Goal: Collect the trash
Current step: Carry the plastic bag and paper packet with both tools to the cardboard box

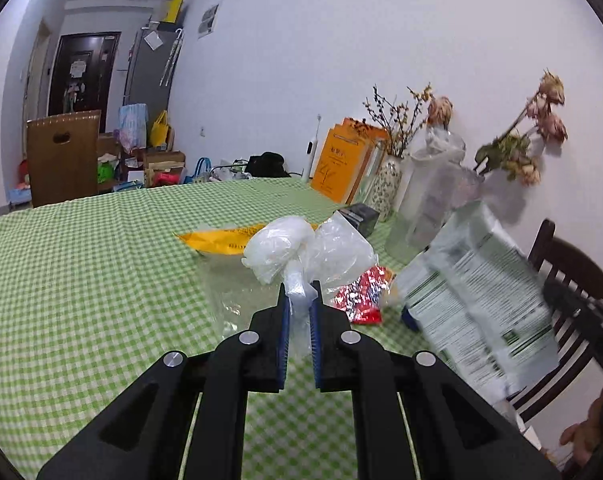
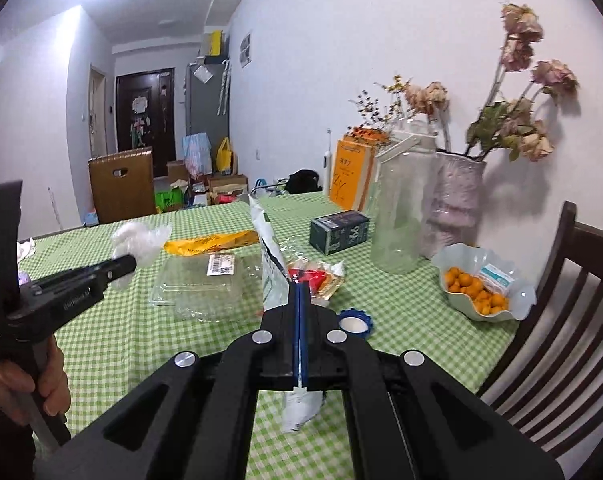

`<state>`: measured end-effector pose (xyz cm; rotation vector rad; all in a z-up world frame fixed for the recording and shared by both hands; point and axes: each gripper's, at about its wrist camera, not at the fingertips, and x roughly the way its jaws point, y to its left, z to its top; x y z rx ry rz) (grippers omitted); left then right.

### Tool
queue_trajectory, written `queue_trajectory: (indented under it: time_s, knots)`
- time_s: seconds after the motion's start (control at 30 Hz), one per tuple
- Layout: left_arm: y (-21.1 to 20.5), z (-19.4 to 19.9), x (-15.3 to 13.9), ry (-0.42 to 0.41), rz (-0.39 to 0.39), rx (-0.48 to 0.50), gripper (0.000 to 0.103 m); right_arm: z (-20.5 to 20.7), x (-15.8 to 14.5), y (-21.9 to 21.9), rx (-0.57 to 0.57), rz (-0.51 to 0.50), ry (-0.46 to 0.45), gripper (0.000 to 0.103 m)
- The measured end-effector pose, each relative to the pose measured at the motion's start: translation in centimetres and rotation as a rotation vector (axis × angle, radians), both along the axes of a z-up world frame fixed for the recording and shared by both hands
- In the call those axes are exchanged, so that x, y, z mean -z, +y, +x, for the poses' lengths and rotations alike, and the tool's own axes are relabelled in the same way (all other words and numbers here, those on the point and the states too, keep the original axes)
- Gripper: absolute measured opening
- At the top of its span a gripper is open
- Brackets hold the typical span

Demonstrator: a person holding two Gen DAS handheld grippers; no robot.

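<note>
**Two claws loaded, more trash ahead**

I held a clear bag (image 1: 301, 252) pinched in the left claw (image 1: 300, 300), bunched white and lifted over the table (image 1: 81, 248). My right claw (image 2: 300, 296) was pressed onto a printed pouch (image 2: 270, 256), standing edge-on, long axis upright. A red wrapper (image 2: 315, 278) lay just beyond it, nearer the right claw.

Left gripper (image 1: 300, 294) level over my table view — jaws pinched narrow, clamping. Right gripper (image 2: 300, 292) jaws pressed nearly flush — gripping too. My left hand (image 2: 41, 380) wraps its handle.
</note>
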<state>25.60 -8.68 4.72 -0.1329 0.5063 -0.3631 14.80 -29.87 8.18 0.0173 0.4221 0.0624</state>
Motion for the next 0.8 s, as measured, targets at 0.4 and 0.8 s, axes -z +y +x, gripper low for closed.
queue_trajectory:
  time_s: [0.4,0.8]
  knots:
    - [-8.6,-3.8,-0.8,-0.003,0.011,0.192,0.006,-6.2,0.5,-8.4,0.174,-0.010,-0.006,0.000]
    - [-22.7,-10.3,2.8,0.085,0.112,0.523,0.007,-16.0,4.6,-19.1,0.459,-0.057,0.118,0.000]
